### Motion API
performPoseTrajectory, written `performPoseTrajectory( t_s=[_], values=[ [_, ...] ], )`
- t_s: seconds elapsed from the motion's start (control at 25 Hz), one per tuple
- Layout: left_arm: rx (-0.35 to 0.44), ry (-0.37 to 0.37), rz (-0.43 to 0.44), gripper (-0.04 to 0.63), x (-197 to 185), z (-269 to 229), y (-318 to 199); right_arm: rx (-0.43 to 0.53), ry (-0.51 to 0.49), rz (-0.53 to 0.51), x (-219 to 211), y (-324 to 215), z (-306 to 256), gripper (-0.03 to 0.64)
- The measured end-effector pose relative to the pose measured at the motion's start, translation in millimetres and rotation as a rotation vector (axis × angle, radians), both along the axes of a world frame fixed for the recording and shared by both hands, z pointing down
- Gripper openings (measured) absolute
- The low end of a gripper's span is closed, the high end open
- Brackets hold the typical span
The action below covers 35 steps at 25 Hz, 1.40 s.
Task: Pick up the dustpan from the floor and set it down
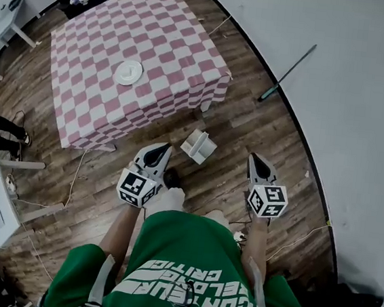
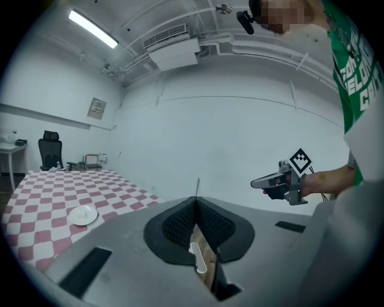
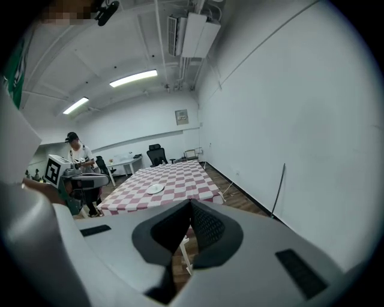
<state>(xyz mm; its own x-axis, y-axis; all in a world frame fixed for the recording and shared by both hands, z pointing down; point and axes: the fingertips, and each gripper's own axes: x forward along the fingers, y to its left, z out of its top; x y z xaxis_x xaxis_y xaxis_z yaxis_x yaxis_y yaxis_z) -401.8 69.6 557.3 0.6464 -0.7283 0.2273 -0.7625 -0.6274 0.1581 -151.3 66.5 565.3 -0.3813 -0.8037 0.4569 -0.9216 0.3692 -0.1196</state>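
Observation:
A white dustpan (image 1: pixel 198 145) lies on the wood floor just in front of the checked table's near corner. My left gripper (image 1: pixel 163 150) hangs over the floor to its left, jaws shut with nothing held. My right gripper (image 1: pixel 256 160) hangs to the dustpan's right, further off, jaws also together and empty. In the left gripper view the shut jaws (image 2: pixel 196 201) hide most of the floor, and a sliver of the dustpan (image 2: pixel 198 256) shows below them. The right gripper view shows its closed jaws (image 3: pixel 191 202) with a white piece of the dustpan (image 3: pixel 185 249) beneath.
A table (image 1: pixel 81 104) under a pink-and-white checked cloth carries a white plate (image 1: pixel 128 72). A broom (image 1: pixel 287 72) leans on the white wall to the right. Cables (image 1: pixel 292 240) trail on the floor. A person's legs (image 1: pixel 0 130) and desks stand at the left.

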Motion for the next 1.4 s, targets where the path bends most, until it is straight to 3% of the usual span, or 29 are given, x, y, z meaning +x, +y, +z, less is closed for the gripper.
performPoseTrajectory(
  t_s=[0.12, 0.32, 0.72, 0.88, 1.08, 1.24, 1.4],
  values=[
    [-0.011, 0.005, 0.073, 0.003, 9, 4, 23, -0.004, 0.022, 0.054, 3, 30, -6, 0.008],
    [-0.038, 0.009, 0.162, 0.003, 20, 14, 6, -0.035, 0.042, 0.109, 5, 24, 5, 0.008],
    [-0.074, -0.006, 0.261, 0.003, 62, 32, -13, -0.042, 0.052, 0.091, 14, -9, 6, 0.008],
    [-0.112, -0.039, 0.259, 0.003, 72, 48, -19, -0.032, 0.039, 0.057, 18, -32, 8, 0.008],
    [-0.205, -0.105, 0.214, 0.003, 58, 64, -69, -0.044, 0.033, 0.032, 8, -95, -6, 0.008],
    [-0.230, -0.157, 0.173, 0.003, 86, 91, -35, -0.043, 0.019, 0.015, 37, -62, 12, 0.008],
    [-0.272, -0.199, 0.145, 0.003, 97, 115, -36, -0.065, 0.007, -0.001, 47, -65, 28, 0.008]
  ],
)
